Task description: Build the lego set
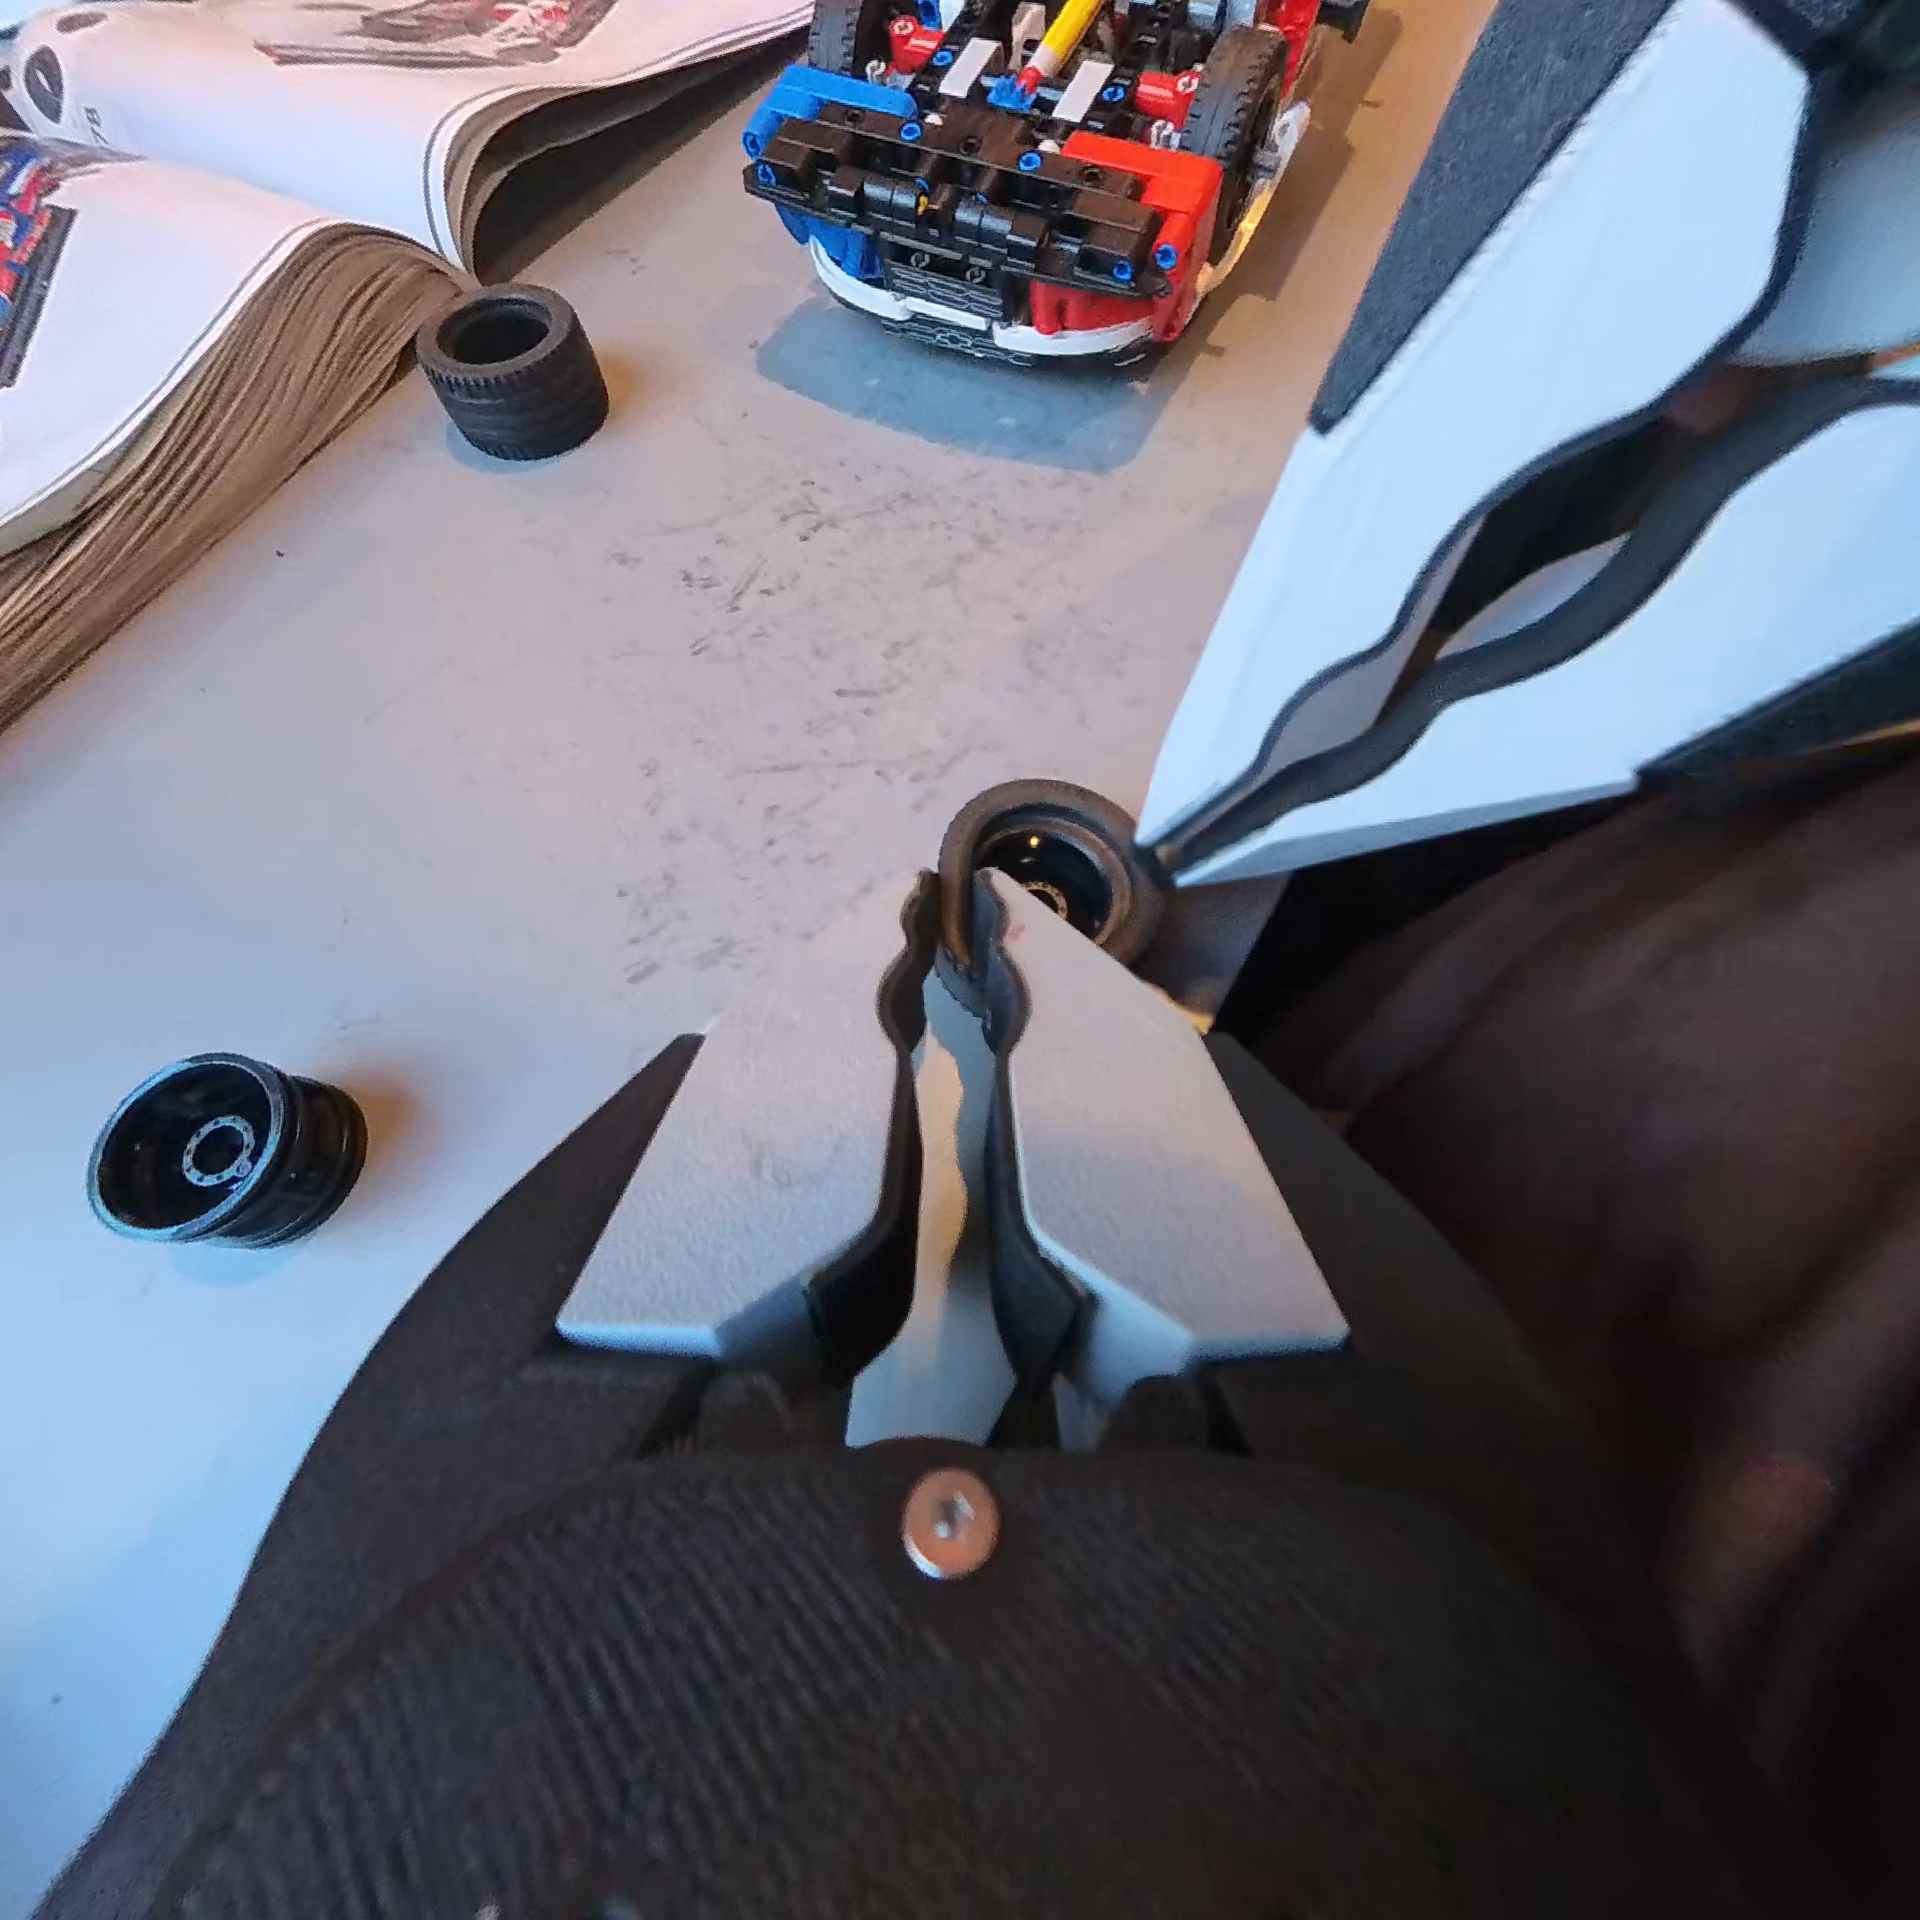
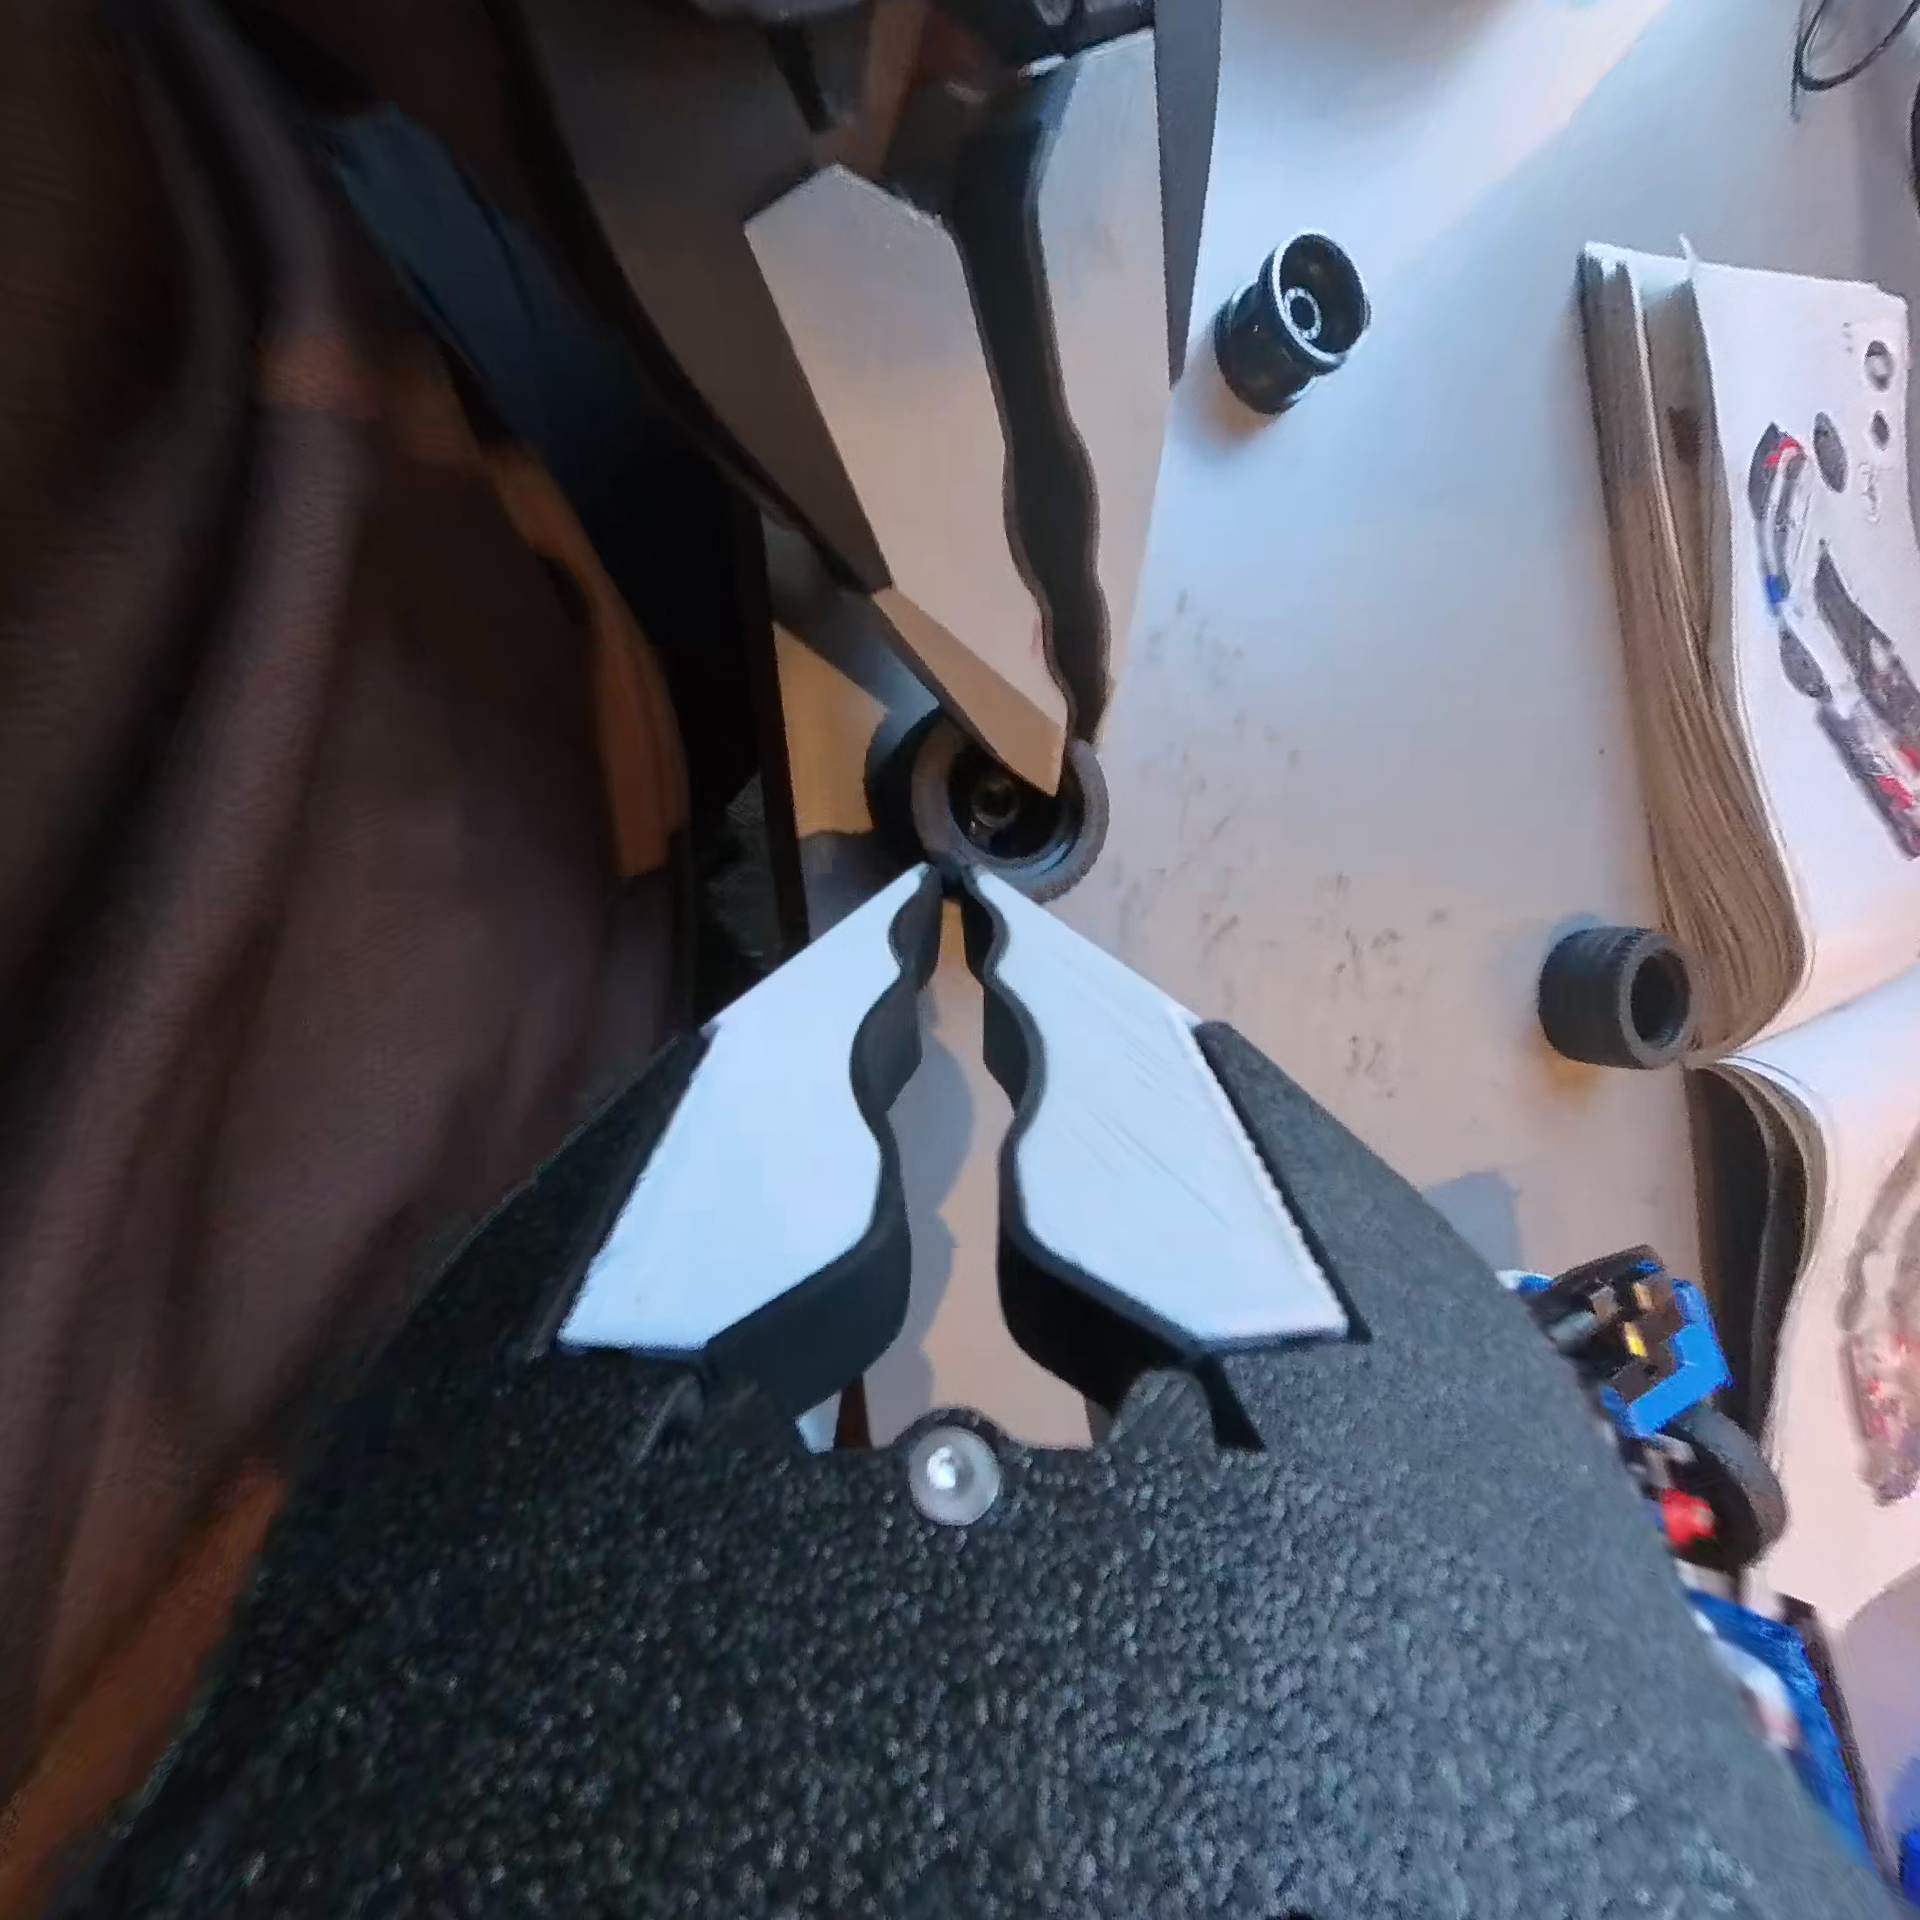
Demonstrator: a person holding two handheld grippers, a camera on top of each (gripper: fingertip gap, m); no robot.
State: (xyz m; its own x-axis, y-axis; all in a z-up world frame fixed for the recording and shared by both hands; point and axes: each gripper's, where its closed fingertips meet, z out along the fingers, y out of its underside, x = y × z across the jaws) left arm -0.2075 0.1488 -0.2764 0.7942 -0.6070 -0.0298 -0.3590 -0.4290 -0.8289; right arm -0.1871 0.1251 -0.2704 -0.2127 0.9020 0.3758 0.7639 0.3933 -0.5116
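A black tyre (image 1: 1039, 798) with a black rim (image 1: 1055, 873) inside it is held above the grey table's near edge (image 1: 1195, 966). My left gripper (image 1: 961, 914) is shut on the tyre's left wall, one finger inside and one outside. My right gripper (image 1: 1153, 854) comes in from the upper right and its tips pinch the opposite wall. In the right wrist view my right gripper (image 2: 951, 878) is shut on the tyre (image 2: 1049, 878), and the left gripper (image 2: 1075, 743) reaches in from above. The rim (image 2: 987, 821) sits deep inside.
A loose tyre (image 1: 514, 369) (image 2: 1610, 997) lies beside the open instruction booklet (image 1: 208, 260) (image 2: 1766, 623). A loose rim (image 1: 223, 1164) (image 2: 1294, 317) lies on the table (image 1: 623, 727). The blue, red and black car model (image 1: 1018, 177) (image 2: 1642, 1382) stands farther back. A person's dark clothing (image 1: 1610, 1143) is close by. Less than 4 cm separates the two grippers' tips.
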